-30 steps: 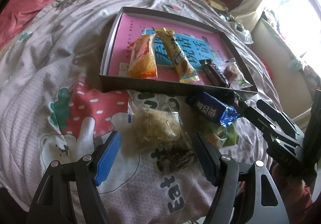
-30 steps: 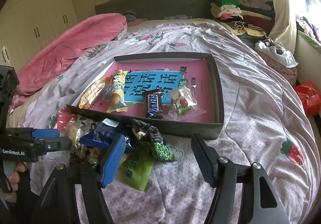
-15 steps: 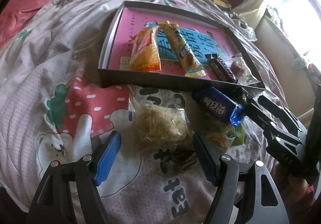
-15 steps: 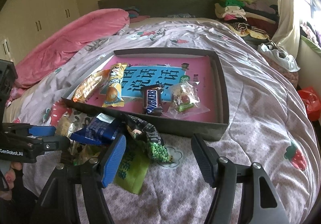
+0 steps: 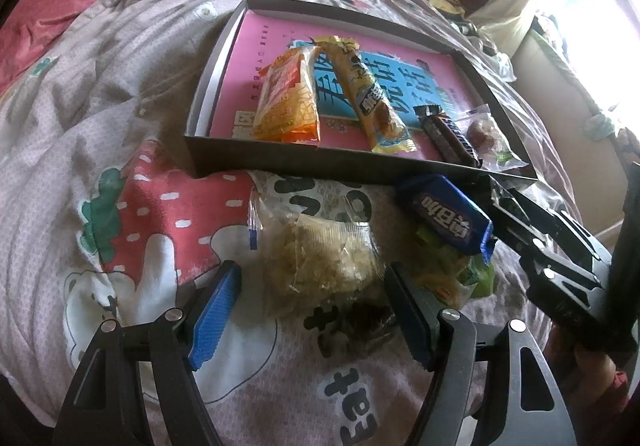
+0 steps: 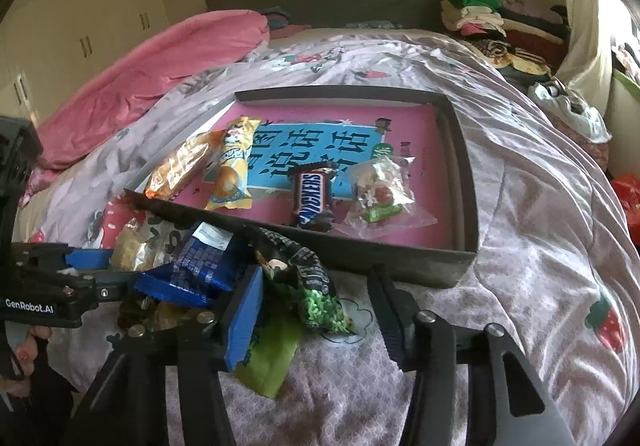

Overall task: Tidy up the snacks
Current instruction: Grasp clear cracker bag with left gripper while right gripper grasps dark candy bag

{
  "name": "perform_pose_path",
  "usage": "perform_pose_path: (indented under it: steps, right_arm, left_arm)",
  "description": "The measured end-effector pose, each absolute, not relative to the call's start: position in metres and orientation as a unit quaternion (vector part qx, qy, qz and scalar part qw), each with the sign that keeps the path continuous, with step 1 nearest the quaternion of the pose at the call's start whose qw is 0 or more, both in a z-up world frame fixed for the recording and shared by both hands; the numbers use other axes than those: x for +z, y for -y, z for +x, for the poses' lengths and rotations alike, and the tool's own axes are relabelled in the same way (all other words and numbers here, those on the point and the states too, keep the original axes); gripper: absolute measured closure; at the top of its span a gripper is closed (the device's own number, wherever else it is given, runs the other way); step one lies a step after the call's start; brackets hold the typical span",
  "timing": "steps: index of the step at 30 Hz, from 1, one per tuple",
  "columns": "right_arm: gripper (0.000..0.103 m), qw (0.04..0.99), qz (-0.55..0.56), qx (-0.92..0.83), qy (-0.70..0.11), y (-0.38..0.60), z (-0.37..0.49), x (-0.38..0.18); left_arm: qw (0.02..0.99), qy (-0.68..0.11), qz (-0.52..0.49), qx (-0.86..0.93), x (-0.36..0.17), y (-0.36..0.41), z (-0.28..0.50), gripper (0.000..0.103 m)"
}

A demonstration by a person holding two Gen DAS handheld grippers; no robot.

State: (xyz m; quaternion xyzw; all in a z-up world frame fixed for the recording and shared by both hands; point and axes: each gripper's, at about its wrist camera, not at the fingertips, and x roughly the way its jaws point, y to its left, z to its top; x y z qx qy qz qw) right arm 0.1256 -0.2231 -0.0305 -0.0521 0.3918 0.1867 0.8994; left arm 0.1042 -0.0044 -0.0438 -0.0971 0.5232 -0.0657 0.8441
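A dark grey box [image 6: 400, 260] with a pink bottom lies on the bed. It holds an orange packet [image 6: 180, 168], a yellow packet [image 6: 232, 166], a Snickers bar [image 6: 312, 194] and a clear candy bag [image 6: 378, 194]. In front of it lie a blue packet [image 6: 196, 266], a dark and green patterned packet [image 6: 308, 282], a flat green packet [image 6: 272, 350] and a clear bag of pale crumbly snack [image 5: 320, 262]. My right gripper [image 6: 316, 316] straddles the patterned packet, its jaws closing, the pads not pressing on it. My left gripper [image 5: 312, 310] stands open around the crumbly bag's near end.
The lilac quilt [image 6: 520, 246] with strawberry prints covers the bed. A pink duvet [image 6: 160, 78] is bunched at the back left. Folded clothes [image 6: 480, 10] are piled at the back right. The box's right part has bare pink floor [image 6: 432, 150].
The right gripper's jaws have narrowed around the patterned packet. The left gripper has kept its width and place over the crumbly bag.
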Motion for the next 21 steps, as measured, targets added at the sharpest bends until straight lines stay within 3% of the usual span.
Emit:
perform_pose_path:
  steps: [5,18,21]
  right_arm:
    - [0.067,0.894,-0.051,0.203,-0.397,0.219,0.128,-0.034]
    - [0.075,0.894,-0.039,0.218,-0.390,0.218,0.129,-0.030]
    - [0.076,0.896,-0.036,0.222,-0.384,0.220,0.127,-0.026]
  left_arm:
    - [0.845,-0.523,-0.096,-0.058,-0.046,0.007,0.108,0.028]
    - [0.845,-0.523,-0.098,-0.041,-0.052,0.013,0.117,0.028]
    - [0.847,-0.522,-0.091,-0.034,-0.052,0.016,0.118,0.039]
